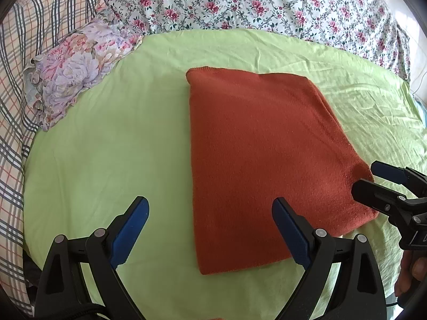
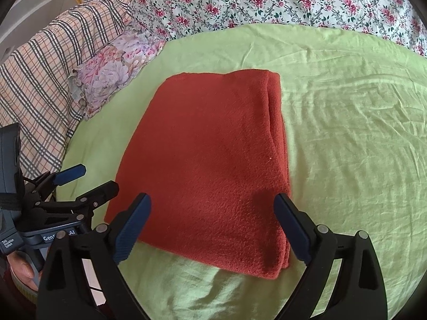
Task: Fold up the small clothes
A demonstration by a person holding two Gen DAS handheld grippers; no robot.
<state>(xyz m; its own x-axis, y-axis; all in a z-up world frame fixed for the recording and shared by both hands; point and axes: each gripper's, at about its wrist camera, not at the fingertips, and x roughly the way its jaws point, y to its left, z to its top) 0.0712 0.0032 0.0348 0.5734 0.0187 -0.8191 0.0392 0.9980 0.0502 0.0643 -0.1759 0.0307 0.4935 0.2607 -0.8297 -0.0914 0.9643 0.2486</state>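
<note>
Left wrist view: a rust-orange knit garment (image 1: 256, 160), folded into a flat rectangle, lies on the light green bed sheet (image 1: 106, 146) toward the near edge of the bed. The left gripper (image 1: 210, 229) hangs over the sheet with its blue-padded jaws spread wide and nothing between them; its right finger overlaps the garment's near left part. The right gripper (image 1: 371, 178) sits at the garment's near right corner, jaws apart, holding nothing. A pastel floral pillow (image 1: 77, 66) rests near the far left corner, beside a plaid cover (image 1: 26, 53), and a rose-print quilt (image 1: 267, 2) runs along the far edge. In the right wrist view the right gripper (image 2: 212, 229) straddles the garment's near edge.
</note>
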